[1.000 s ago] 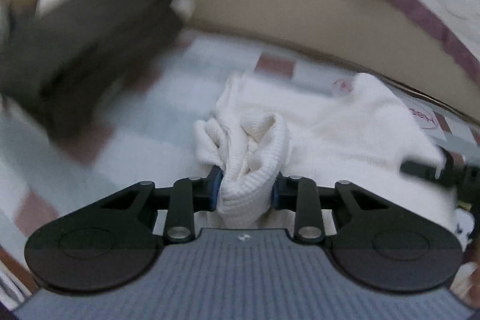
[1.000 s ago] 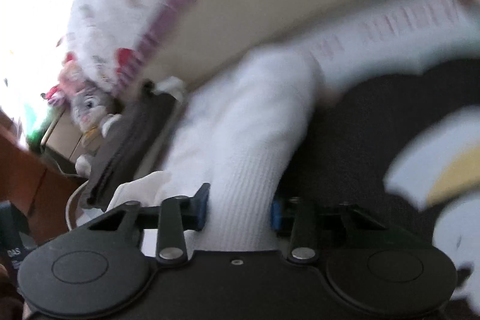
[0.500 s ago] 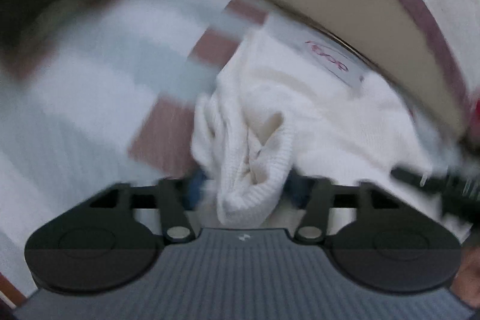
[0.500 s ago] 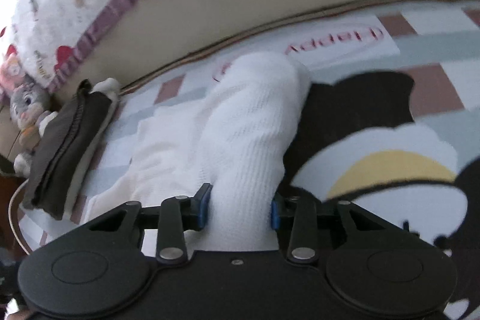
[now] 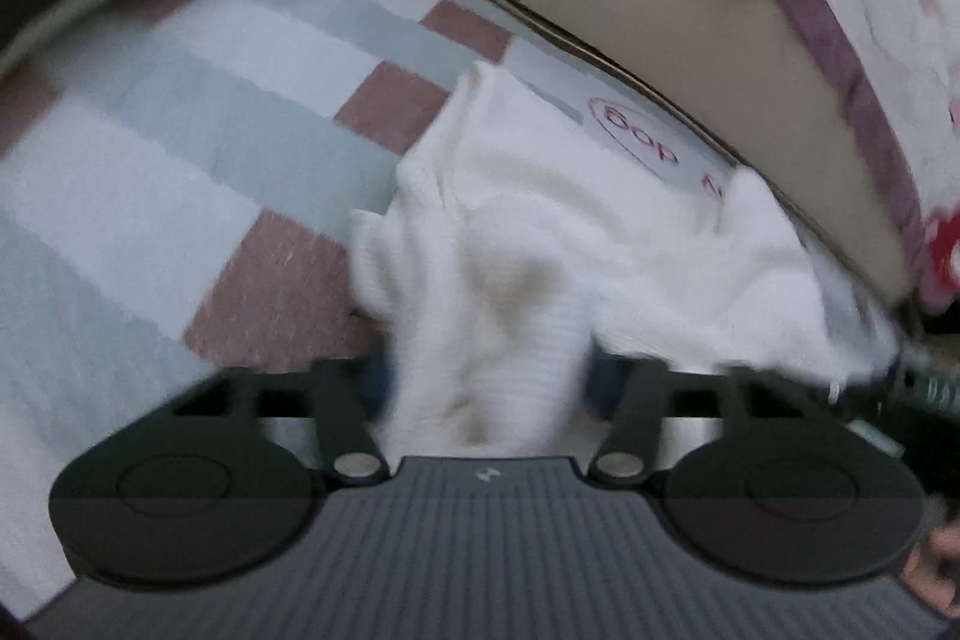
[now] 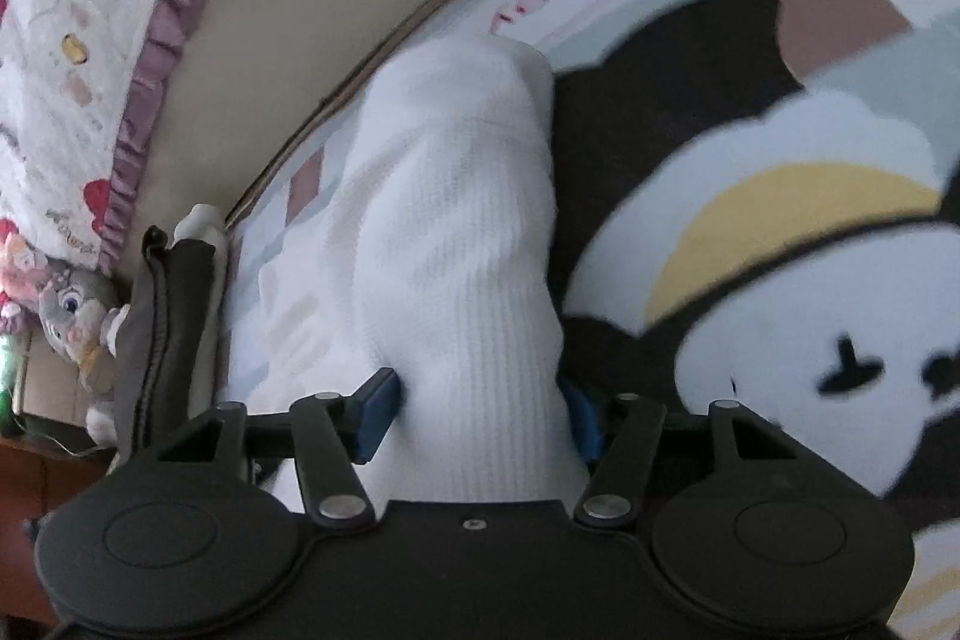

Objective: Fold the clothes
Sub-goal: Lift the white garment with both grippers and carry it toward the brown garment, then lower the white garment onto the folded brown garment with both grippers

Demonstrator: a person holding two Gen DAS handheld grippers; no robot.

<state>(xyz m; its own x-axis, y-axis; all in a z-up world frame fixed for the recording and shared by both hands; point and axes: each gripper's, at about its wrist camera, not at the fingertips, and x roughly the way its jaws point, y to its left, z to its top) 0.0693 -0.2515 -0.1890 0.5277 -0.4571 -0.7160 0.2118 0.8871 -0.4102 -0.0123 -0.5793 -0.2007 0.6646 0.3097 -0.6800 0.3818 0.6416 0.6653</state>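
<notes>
While both grippers pinch it, the white knit garment (image 6: 456,232) fills mid-frame over the checked blanket (image 5: 198,112): left gripper (image 5: 489,382) and right gripper (image 6: 474,406) each clamp a bunched end, likely keeping it taut for a fold
</notes>
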